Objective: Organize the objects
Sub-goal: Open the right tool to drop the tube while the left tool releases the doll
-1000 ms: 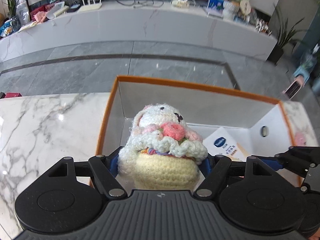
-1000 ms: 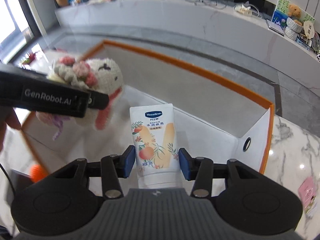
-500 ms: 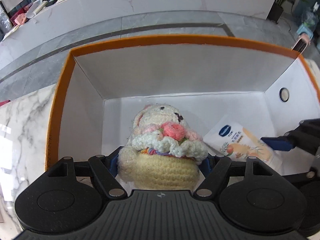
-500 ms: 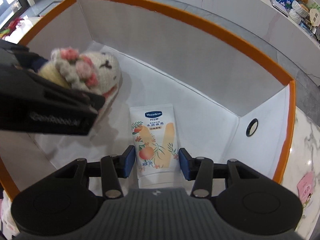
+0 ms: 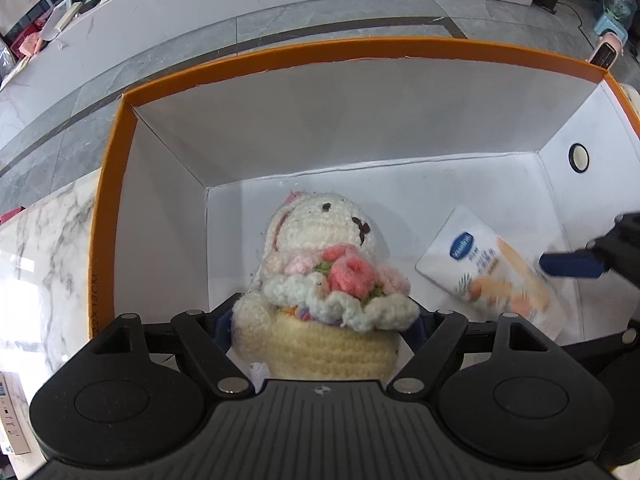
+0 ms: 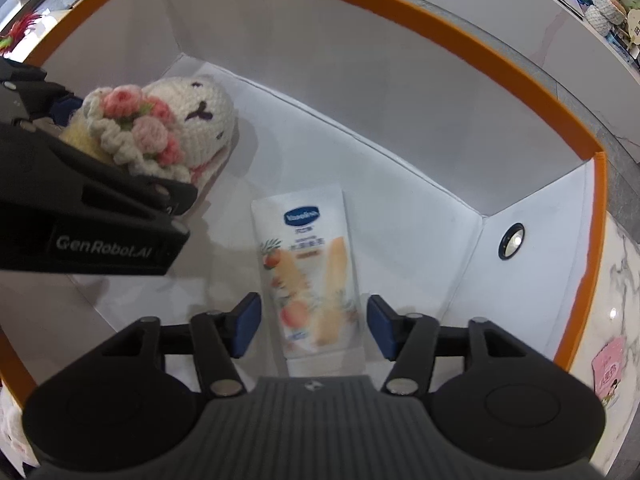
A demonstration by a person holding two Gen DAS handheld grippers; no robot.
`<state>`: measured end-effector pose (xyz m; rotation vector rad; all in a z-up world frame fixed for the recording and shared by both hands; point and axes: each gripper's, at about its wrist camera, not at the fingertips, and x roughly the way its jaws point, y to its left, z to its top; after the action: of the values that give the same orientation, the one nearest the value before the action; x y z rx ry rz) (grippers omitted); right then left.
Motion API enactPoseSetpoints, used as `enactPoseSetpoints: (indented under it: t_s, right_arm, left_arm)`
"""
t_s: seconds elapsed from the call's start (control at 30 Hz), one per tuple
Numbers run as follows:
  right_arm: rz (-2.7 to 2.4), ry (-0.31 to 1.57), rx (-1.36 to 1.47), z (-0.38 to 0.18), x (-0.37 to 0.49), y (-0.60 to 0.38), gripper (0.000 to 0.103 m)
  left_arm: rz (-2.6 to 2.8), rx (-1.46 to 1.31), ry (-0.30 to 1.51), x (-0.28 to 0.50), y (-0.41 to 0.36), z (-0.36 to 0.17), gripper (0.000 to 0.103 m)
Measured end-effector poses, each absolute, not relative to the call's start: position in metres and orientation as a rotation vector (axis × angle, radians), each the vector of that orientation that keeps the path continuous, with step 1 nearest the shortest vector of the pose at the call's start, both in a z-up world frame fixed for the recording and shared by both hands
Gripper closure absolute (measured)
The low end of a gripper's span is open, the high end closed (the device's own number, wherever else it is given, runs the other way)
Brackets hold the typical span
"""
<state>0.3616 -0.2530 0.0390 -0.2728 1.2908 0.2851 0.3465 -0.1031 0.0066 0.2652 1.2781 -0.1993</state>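
A crocheted white bunny [image 5: 320, 280] with pink flowers is held in my left gripper [image 5: 320, 326], shut on its yellow base, low inside the orange-rimmed white box [image 5: 360, 50]. It also shows in the right wrist view [image 6: 160, 128] at the left. My right gripper [image 6: 312, 320] is open; its blue pads [image 6: 246, 320] stand apart from the Vaseline lotion tube [image 6: 308, 272], which lies between them on the box floor and looks blurred. The tube also shows in the left wrist view [image 5: 488, 272] at the right.
The box [image 6: 440, 20] stands on a marble table [image 5: 40, 248]. A round hole [image 6: 510, 240] is in its right wall. A pink packet [image 6: 608, 372] lies on the table right of the box. A grey floor and white counter lie beyond.
Both grippers have gone lower into the box. My right gripper has opened and the tube has slipped out of its pads. The bunny stays gripped in the left.
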Motion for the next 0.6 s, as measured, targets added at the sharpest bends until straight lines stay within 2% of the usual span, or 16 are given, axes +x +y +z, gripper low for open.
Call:
enactPoseSetpoints:
  t_s: [0.27,0.6]
  right_arm:
    - [0.302,1.205,-0.276,0.065,0.339,-0.261,0.029]
    - [0.306,1.156,-0.281,0.093,0.322,-0.242,0.028]
  left_arm:
    - [-0.206,0.206,1.276,0.346,-0.095,0.027,0.011]
    - [-0.212,0.194,1.210,0.332,-0.095,0.062,0.011]
